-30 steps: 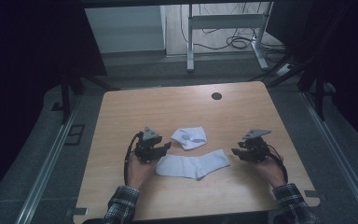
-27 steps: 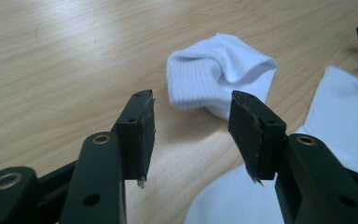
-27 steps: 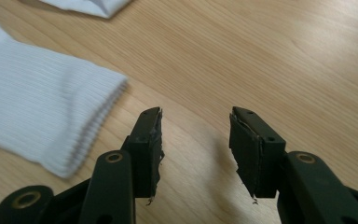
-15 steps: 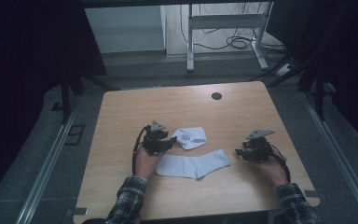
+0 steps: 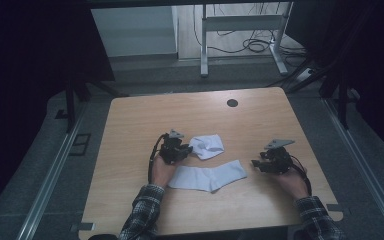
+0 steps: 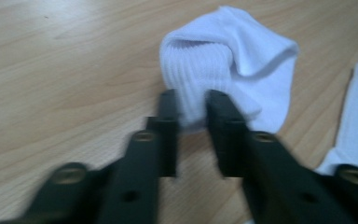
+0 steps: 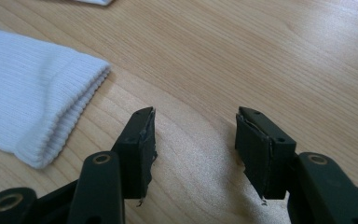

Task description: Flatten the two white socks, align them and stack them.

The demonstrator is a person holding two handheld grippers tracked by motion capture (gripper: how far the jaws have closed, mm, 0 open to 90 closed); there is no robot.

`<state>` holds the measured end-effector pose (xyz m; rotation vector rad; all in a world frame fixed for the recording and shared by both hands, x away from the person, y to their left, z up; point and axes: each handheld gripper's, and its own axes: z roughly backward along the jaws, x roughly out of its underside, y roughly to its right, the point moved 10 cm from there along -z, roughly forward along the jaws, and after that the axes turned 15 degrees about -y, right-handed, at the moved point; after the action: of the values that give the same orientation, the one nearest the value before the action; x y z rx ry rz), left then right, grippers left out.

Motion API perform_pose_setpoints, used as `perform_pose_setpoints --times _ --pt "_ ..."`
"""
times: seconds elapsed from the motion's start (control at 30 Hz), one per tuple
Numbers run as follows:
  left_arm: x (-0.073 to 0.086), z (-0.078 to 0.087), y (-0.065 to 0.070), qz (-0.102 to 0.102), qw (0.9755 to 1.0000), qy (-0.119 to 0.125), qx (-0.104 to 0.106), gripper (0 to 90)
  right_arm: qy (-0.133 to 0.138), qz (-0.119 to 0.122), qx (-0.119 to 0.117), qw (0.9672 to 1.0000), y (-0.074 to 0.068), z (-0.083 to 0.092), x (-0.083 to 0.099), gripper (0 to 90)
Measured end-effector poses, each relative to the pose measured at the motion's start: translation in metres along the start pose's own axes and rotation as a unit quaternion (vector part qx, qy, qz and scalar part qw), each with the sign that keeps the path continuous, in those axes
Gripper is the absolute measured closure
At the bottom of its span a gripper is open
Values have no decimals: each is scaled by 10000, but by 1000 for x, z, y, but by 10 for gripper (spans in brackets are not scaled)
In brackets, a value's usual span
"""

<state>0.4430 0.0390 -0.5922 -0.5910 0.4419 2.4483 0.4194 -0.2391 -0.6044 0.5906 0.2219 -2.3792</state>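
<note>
At left of centre in the high view, the left gripper [image 5: 180,148] has just been closing, and the edge of the crumpled sock [image 5: 207,146] is pinched between its jaws. Below it, the flat sock [image 5: 210,177] is laid on the table [image 5: 130,125]. At right, the right gripper [image 5: 261,164] is held half open over bare wood, nothing gripped.

The high view looks down on the table [image 5: 130,125] from afar; both gripper views skim close, sharing the flat sock [image 5: 209,177].
</note>
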Motion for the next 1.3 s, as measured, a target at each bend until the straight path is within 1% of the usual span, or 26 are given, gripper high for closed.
perform_pose_setpoints --times 0.07,0.1,0.2,0.3,0.37,0.43,0.47,0.5,0.53,0.57,0.63,0.67,0.73,0.77,0.83,0.87,0.9,0.93,1.0,1.1,1.17,1.3 --pt "-1 1 3 -55 10000 21 2 840 0 1 -1 10000 0 0 0 478" --pt "-2 3 4 -103 9999 35 7 843 1 3 -1 10000 0 0 0 478" --pt "-6 11 7 -160 9998 115 -4 848 1 2 -2 10000 0 0 0 477" --pt "-14 25 10 -171 9994 285 7 849 1 1 -5 10000 0 0 0 475" --pt "-19 37 12 -203 9990 391 -31 848 2 -3 -6 10000 0 0 0 474" --pt "-27 50 15 -221 9982 553 -14 847 2 3 -4 10000 0 0 0 471" --pt "-31 58 18 -248 9977 638 -12 848 3 -1 -4 10000 0 0 0 470" --pt "-35 63 20 -287 9972 693 -7 846 2 6 -4 10000 0 0 0 470" --pt "-40 69 25 -373 9966 740 9 845 5 -6 -10 10000 -1 0 0 469" --pt "-44 72 29 -417 9962 768 15 843 1 -28 -22 10000 -1 -1 -1 468" --pt "-55 76 41 -555 9950 821 87 840 6 -11 -9 10000 -1 -1 -1 466" --pt "-60 76 48 -640 9945 821 120 838 8 -7 -3 10000 -1 -1 -1 466" --pt "-69 71 63 -805 9937 768 153 835 11 -12 -4 10000 -1 -1 -1 465" --pt "-73 67 70 -872 9933 741 178 827 11 -12 -7 10000 -1 -1 -1 465" --pt "-78 52 81 -971 9933 595 200 805 8 -14 -19 10000 -1 -1 -1 464" --pt "-79 42 85 -1017 9935 465 209 770 8 0 -12 10000 -1 -1 0 463" --pt "-79 32 86 -1058 9937 343 141 711 12 5 -15 10000 -1 -1 0 462" --pt "-78 25 88 -1081 9937 263 109 679 13 10 -12 10000 -1 -1 0 462" --pt "-75 16 89 -1136 9933 195 75 616 17 18 -6 10000 -1 -1 0 460" --pt "-69 13 85 -1162 9931 166 -56 557 17 23 -20 10000 -1 0 0 461" --pt "-65 16 79 -1099 9937 175 -129 528 11 15 -28 10000 -1 0 0 461" --pt "-56 21 61 -978 9945 171 -328 464 -42 -10 -11 10000 -1 0 0 467"
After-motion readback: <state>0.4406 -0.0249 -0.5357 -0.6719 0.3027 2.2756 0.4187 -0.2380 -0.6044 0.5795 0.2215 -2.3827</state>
